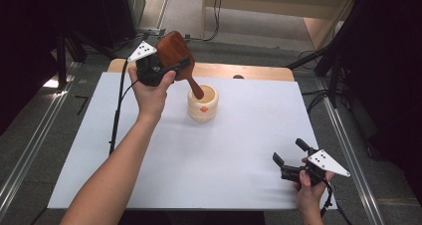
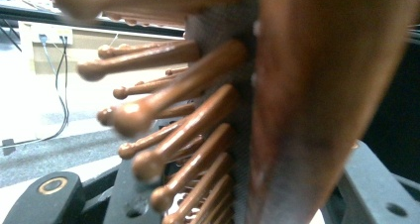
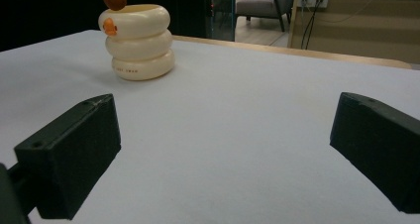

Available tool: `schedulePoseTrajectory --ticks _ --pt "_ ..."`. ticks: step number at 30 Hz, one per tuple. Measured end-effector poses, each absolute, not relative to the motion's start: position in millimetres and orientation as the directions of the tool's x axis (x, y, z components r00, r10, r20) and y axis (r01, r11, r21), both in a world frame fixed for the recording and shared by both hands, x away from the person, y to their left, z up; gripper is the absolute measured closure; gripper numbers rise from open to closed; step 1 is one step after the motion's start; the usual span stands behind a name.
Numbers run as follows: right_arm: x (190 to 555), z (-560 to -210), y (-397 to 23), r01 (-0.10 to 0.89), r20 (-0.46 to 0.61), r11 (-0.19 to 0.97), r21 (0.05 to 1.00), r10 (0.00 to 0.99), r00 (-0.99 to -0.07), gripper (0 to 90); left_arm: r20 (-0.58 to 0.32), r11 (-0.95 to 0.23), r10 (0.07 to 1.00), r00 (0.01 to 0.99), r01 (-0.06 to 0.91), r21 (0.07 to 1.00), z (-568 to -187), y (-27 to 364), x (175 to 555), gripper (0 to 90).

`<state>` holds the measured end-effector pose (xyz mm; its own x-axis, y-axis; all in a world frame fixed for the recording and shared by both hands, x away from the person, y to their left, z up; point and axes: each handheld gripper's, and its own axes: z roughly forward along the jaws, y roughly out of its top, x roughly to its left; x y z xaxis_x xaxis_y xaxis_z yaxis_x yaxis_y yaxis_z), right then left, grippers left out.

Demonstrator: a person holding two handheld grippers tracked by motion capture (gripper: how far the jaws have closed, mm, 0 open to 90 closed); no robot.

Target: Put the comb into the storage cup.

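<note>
- The left gripper [image 1: 171, 65] is clamped on the head of a reddish-brown wooden paddle hairbrush [image 1: 173, 50], its handle tip dipping into the cream ringed ceramic cup [image 1: 203, 103] on the white table [image 1: 239, 150].
- The right gripper [image 1: 288, 158] rests near the table's edge, jaws apart and holding nothing.

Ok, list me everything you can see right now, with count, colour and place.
Wooden hairbrush: one, reddish brown, clamped in the left claw, handle tip down in the holder's mouth.
Ringed holder: one, cream with an orange mark, mid-table, upright.
Table cover: one, white, over a wooden tabletop.
Chair: one, grey, in the background.
Left claw: black, shut on the brush head.
Right claw: black, open, low at the near right corner.
</note>
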<state>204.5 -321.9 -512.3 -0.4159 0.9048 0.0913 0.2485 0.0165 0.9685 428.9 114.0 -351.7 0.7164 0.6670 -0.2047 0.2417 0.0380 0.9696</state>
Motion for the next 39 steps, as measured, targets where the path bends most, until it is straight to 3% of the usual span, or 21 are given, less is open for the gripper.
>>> schedulePoseTrajectory --ticks 16,39 --pt "205 -512 -322 0.247 0.089 0.018 0.969 0.905 -0.416 0.0 -0.175 0.003 0.679 0.713 0.236 0.972 -364 105 434 54.6" --pt "205 -513 -322 0.245 0.091 0.016 0.969 0.904 -0.418 0.0 -0.198 -0.010 0.682 0.704 0.280 0.960 -394 96 436 54.5"
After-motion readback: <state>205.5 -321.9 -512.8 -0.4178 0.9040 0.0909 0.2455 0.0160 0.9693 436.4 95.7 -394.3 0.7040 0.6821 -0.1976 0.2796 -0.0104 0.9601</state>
